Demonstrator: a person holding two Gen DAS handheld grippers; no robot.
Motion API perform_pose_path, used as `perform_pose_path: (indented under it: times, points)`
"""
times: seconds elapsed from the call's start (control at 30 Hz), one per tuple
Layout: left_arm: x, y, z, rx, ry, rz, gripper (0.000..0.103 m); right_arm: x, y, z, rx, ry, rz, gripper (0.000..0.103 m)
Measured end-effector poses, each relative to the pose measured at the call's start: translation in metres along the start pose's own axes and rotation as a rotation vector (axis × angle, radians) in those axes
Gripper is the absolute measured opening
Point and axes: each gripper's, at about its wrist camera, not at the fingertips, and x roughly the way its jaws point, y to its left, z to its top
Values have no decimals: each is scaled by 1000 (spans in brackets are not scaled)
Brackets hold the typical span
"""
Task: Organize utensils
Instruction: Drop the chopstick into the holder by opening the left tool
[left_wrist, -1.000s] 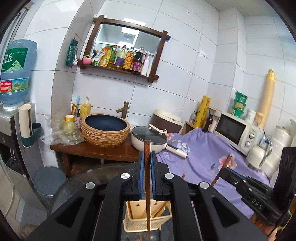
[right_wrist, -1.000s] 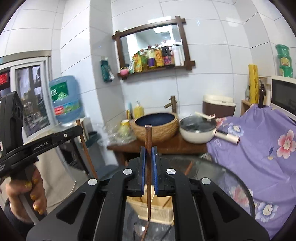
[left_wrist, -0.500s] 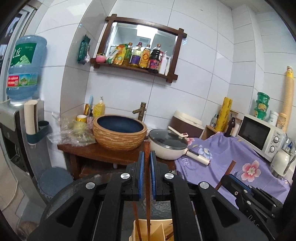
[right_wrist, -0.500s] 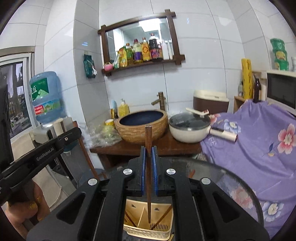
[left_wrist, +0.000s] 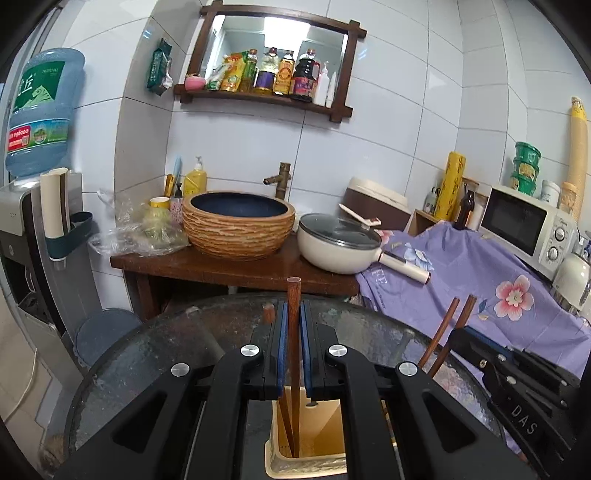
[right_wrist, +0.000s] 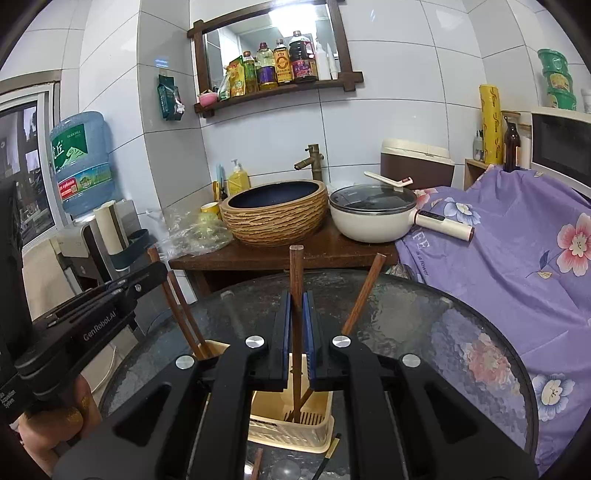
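We see dark reddish-brown wooden chopsticks, slim and square-cut at the top, and a cream plastic utensil holder with a slotted floor and divided compartments. The holder stands on the round glass counter.

Our left hand-held gripper has its blue pads pressed narrow on one chopstick, which stands upright; its lower end reaches down into a compartment of the holder, beside another stick already leaning there. Our right hand-held gripper pinches a second chopstick the same way, upright, its tip down inside the holder near the slotted floor.

More loose chopsticks lean out of the holder to the right of that held stick, and a pair slants up on the holder's left side. Much of the holder is hidden behind the black gripper bodies in both views, so we cannot tell how many compartments it has or whether the held tips touch its bottom. In front of the holder, two thin utensil ends are cut off by the gripper and hard to make out.
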Motion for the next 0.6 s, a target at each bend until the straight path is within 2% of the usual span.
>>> perform_pose_path:
  times: [0.17, 0.23, 0.27, 0.3, 0.33, 0.43, 0.47, 0.5, 0.6]
  points:
    - [3, -2, -6, 4, 20, -5, 7, -2, 0, 0, -3, -2, 8, 8]
    - [1, -1, -6, -4, 24, -17, 20, -4, 1, 0, -7, -6, 7, 13]
    - [-3, -1, -5, -4, 17, -19, 39, -6, 1, 0, -5, -14, 1, 27]
    - [-5, -1, -5, -4, 10, -21, 58, -11, -1, -1, 2, -29, 2, 51]
    - [-13, 0, -4, -4, -8, -23, 62, -15, -2, -3, 7, -46, 1, 60]
    - [-34, 4, -8, 11, -42, -34, 71, -31, -4, -9, 4, -79, 0, 62]
    - [-39, 4, -10, 18, -45, -32, 77, -35, -5, -12, 13, -80, 7, 62]
    - [-47, 7, -15, 28, -47, -27, 83, -40, -7, -16, 25, -79, 22, 62]
    - [-61, 15, -31, 41, -26, -28, 93, -53, -9, -39, 37, -52, 54, 64]
